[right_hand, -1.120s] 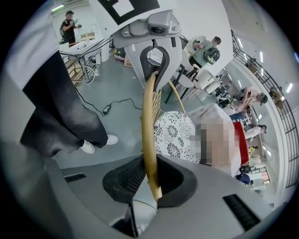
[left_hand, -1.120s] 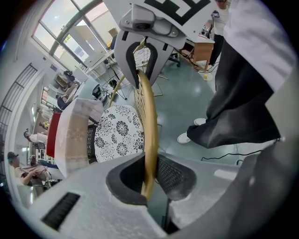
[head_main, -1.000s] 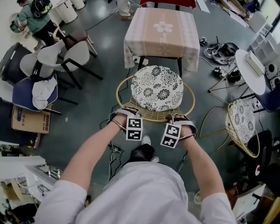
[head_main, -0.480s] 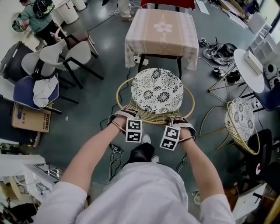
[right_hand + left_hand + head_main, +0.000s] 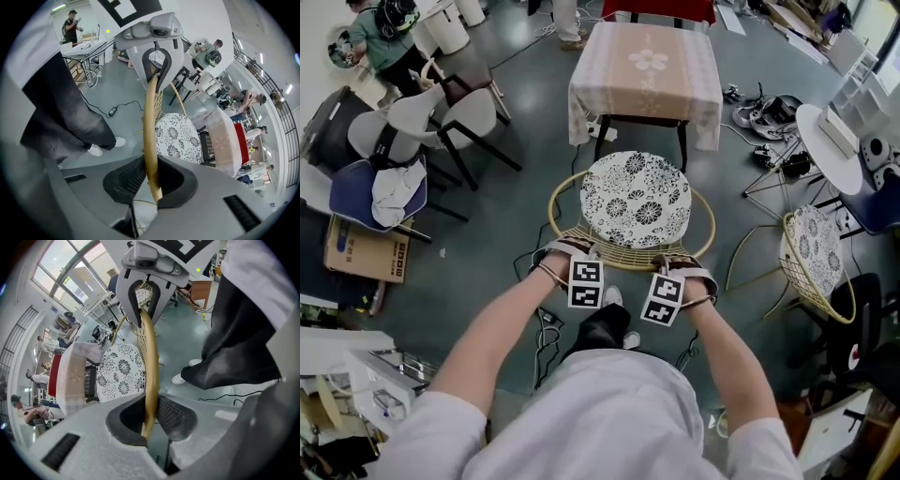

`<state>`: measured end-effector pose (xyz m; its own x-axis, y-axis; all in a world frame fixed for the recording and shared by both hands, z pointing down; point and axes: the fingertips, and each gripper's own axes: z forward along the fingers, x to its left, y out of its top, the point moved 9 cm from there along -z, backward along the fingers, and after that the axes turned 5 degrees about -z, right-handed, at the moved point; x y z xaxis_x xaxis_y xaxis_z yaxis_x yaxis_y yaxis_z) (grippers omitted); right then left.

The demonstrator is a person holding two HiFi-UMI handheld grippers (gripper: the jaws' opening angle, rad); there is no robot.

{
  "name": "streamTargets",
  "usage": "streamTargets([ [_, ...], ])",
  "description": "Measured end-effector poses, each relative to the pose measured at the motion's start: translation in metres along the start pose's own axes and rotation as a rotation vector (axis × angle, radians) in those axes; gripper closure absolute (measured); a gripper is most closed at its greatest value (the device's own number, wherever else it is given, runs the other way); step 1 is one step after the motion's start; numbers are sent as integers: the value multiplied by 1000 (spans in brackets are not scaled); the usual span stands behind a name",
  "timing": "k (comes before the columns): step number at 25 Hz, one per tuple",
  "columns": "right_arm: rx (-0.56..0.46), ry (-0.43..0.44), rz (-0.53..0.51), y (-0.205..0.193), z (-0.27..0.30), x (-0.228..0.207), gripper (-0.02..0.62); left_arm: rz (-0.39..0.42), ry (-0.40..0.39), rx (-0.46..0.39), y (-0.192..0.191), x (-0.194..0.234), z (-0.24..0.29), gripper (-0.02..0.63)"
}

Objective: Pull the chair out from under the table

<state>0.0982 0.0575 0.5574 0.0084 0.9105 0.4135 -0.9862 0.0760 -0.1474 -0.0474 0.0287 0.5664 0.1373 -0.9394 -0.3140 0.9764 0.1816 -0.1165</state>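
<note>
Both grippers are clamped on the chair [image 5: 634, 211], on its gold back rim [image 5: 623, 251]. L gripper [image 5: 579, 249] is on the near-left part of the hoop and R gripper [image 5: 673, 261] on the near-right part, w/ a short stretch of rim between them. Both point steeply down.

L gripper view: the rim runs straight thru the jaws. The black pads [image 5: 176, 416] are closed onto it, nothing else in the gap. The same rim carries on up to the other gripper at the top of the frame.

R gripper view: same story. The pads are squeezed onto the gold rim, which sits slightly tilted in the grip.

Chair pos: the round seat w/ black-and-white flower cushion [image 5: 636, 187] is directly ahead of the grippers, on the far side of the gripped rim. The hoop wraps round the cushion. The far edge of the seat is just beside the near edge of the table [image 5: 642, 66], which has a pinkish cloth. In the head view the cushion shows whole, clear of the tabletop. The table's near legs [image 5: 601, 150] stand right at the far side of the hoop. One shoe [image 5: 612, 298] of the person is on the floor just behind the rim, between the two arms.

Around: a second chair [image 5: 814, 267] of the same type is off to the right, well apart. Grey chairs [image 5: 441, 117] and a cardboard box [image 5: 364, 251] are to the left. Cables [image 5: 546, 323] lie on the floor near the L arm.
</note>
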Motion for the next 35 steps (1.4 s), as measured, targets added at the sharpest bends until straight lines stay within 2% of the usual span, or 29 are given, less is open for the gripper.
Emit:
streamTargets([
  [11, -8, -7, 1, 4, -8, 19, 549, -10, 9, -3, 1, -21, -7, 558],
  [17, -18, 7, 72, 3, -10, 18, 545, -40, 62, 1, 2, -26, -8, 554],
  [20, -22, -11, 86, 2, -11, 20, 541, -78, 92, 7, 4, -27, -10, 543],
  [26, -53, -33, 123, 1, -19, 19, 511, -148, 96, -8, 5, -27, -21, 523],
  [30, -76, -54, 201, -2, -28, 18, 502, -215, 103, -49, 4, -30, -33, 520],
  [35, -117, -92, 379, 5, -43, 21, 503, -287, 131, -123, -6, -33, -44, 520],
])
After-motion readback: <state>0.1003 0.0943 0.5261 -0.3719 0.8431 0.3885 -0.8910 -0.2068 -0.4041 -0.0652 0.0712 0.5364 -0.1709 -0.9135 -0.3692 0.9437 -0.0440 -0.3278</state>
